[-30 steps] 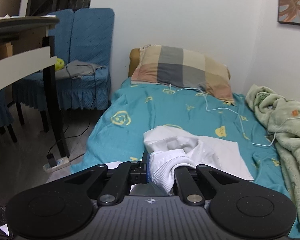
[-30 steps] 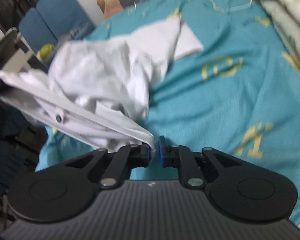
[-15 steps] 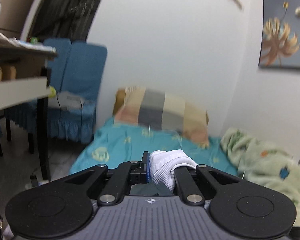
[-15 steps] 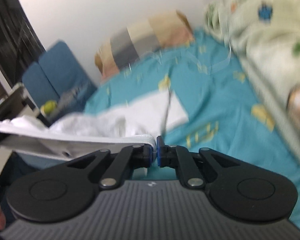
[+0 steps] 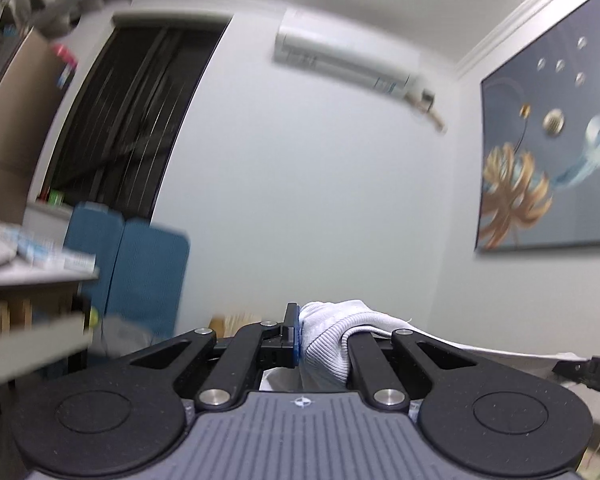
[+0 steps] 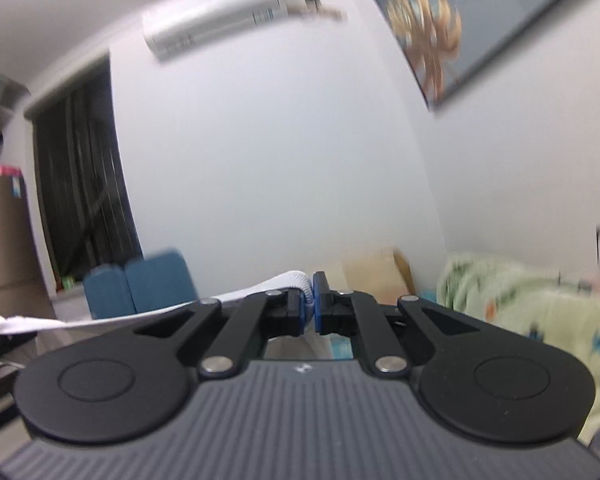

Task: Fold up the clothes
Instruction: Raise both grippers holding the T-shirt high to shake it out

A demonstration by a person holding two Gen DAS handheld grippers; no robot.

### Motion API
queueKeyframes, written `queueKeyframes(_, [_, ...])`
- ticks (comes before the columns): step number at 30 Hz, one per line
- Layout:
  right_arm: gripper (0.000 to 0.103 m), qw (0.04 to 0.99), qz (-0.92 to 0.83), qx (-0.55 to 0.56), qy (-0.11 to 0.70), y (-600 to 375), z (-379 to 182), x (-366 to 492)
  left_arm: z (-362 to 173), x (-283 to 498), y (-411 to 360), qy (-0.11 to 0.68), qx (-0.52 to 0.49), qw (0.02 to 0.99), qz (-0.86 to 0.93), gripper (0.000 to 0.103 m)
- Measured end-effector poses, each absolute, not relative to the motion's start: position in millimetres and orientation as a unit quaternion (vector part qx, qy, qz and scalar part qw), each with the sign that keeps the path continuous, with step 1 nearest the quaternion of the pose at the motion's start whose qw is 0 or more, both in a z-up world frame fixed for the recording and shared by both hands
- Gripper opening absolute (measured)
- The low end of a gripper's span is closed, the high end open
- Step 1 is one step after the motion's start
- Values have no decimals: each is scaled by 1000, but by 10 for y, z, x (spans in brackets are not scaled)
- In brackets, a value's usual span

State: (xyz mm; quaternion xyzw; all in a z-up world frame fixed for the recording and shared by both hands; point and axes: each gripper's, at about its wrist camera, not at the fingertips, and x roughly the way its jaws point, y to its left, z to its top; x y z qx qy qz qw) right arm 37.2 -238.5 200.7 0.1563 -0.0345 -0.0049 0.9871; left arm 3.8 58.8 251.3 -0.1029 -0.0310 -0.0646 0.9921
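Observation:
My left gripper (image 5: 320, 340) is shut on a bunched ribbed edge of the white garment (image 5: 332, 332); the cloth stretches off to the right as a taut band (image 5: 500, 354) toward the other gripper's black tip at the frame edge. My right gripper (image 6: 310, 304) is shut on a ribbed corner of the same white garment (image 6: 292, 280), whose hem runs left as a tight strip (image 6: 100, 322). Both grippers are raised and pointing up at the wall. The garment's body hangs below, out of sight.
Blue chairs (image 5: 140, 276) and a desk (image 5: 32, 280) stand at the left. An air conditioner (image 5: 348, 60) and a painting (image 5: 552, 152) hang on the white wall. A green blanket (image 6: 520, 300) and a pillow (image 6: 380, 272) lie on the bed at the right.
Both grippers have lifted and tilted upward, raising the white garment off the bed. The bed has dropped out of view and the hem is now stretched taut between them.

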Motion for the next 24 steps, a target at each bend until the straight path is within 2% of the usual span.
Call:
queueKeyframes(9, [7,981,6,149,-124,-2539,3162,-301,3837,-705,375,-86,-79,990,-81,4])
queueKeyframes(14, [7,978,16,148,-148,-2587,3650,-648,4437,-1143,278,-108,-66,988,-88,5])
queueKeyframes(20, [8,977,21,150,-147,-2643,3914,-926,4762,-1540,239,-101,-65,988,-98,5])
queueKeyframes(24, [8,982,19,137,-130,-2602,3902,-902,4719,-1605,264,-94,-70,989,-90,5])
